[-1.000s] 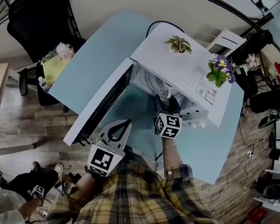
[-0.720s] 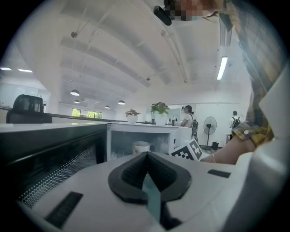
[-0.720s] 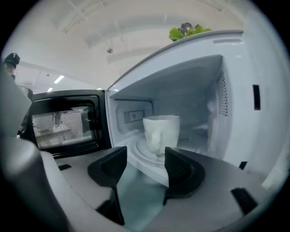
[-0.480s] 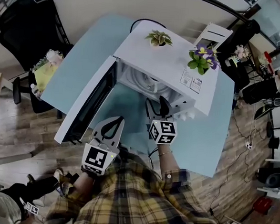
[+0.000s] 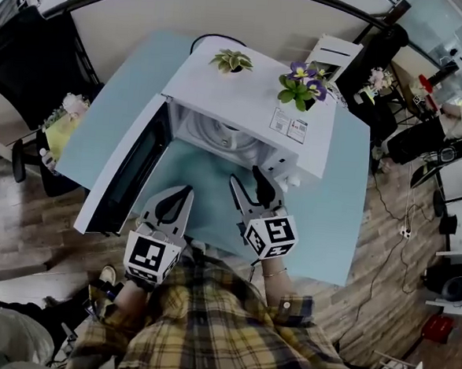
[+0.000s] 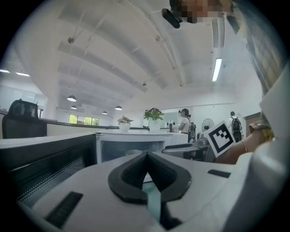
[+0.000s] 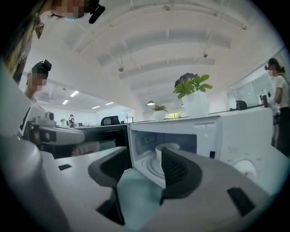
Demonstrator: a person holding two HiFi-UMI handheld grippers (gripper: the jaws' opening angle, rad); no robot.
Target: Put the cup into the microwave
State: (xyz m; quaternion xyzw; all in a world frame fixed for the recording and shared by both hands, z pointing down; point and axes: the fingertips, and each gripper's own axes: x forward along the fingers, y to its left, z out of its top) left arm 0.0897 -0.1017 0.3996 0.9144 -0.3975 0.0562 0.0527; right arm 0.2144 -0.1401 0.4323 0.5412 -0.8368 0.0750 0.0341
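The white cup (image 7: 166,151) stands on the turntable inside the white microwave (image 5: 245,102); in the head view the cup (image 5: 223,142) shows as a pale round shape in the cavity. The microwave's door (image 5: 125,176) hangs wide open to the left. My right gripper (image 5: 245,175) is open in front of the cavity, over the table and apart from the cup, and holds nothing. In the right gripper view, that gripper (image 7: 142,168) has its jaws well apart. My left gripper (image 5: 183,194) is shut and empty, beside the open door. Its tips (image 6: 146,157) meet.
Two potted plants (image 5: 230,60) (image 5: 301,82) stand on top of the microwave. The light blue table (image 5: 336,203) has bare surface to the microwave's right. A black chair (image 5: 35,56) stands at the left, and people and cables are at the far right (image 5: 448,124).
My right gripper has drawn back out of the microwave's mouth toward me, empty. The left gripper stayed shut by the door. The head view shifted.
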